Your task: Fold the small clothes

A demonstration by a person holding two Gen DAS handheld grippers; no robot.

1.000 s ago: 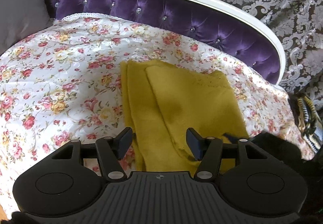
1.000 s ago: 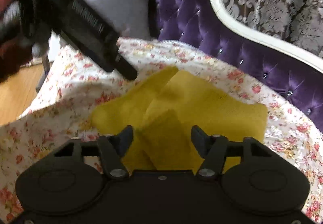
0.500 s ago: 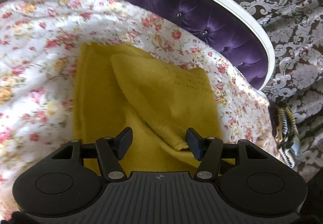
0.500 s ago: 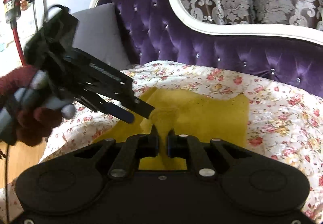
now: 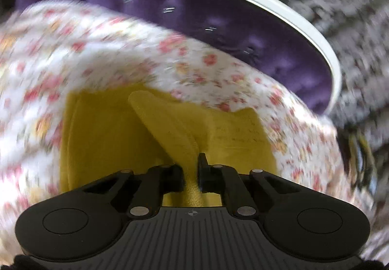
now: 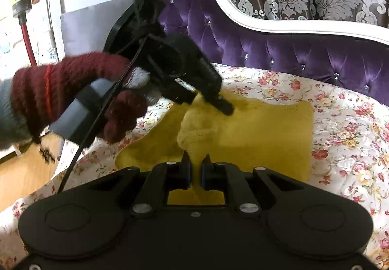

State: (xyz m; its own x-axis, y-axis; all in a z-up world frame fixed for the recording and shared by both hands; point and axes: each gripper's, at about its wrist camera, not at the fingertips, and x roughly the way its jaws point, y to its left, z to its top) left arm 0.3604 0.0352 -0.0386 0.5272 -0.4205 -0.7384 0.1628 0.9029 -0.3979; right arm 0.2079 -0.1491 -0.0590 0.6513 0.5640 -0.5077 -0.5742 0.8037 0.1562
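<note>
— Purple tufted sofa with a white frame, flowered sheet over the seat, and the yellow garment spread on that sheet. What's the step?

— A fold, I'd judge. The right tongs are clenched on a bunched ridge of the garment's near edge. The left tongs are closing, and a raised pleat of the same cloth already sits pinched between them.

— How to do it well?

— Lift both pinches together and level, so the cloth between them hangs taut, then carry it over the flat part and lay it edge to edge. Pulling unevenly would likely skew the crease or drag the sheet.

— And the garment's place?

— Directly ahead of both tongs: the rest lies flat beyond the right pair, with the left pair, in a gloved hand, biting further along its left side.
</note>
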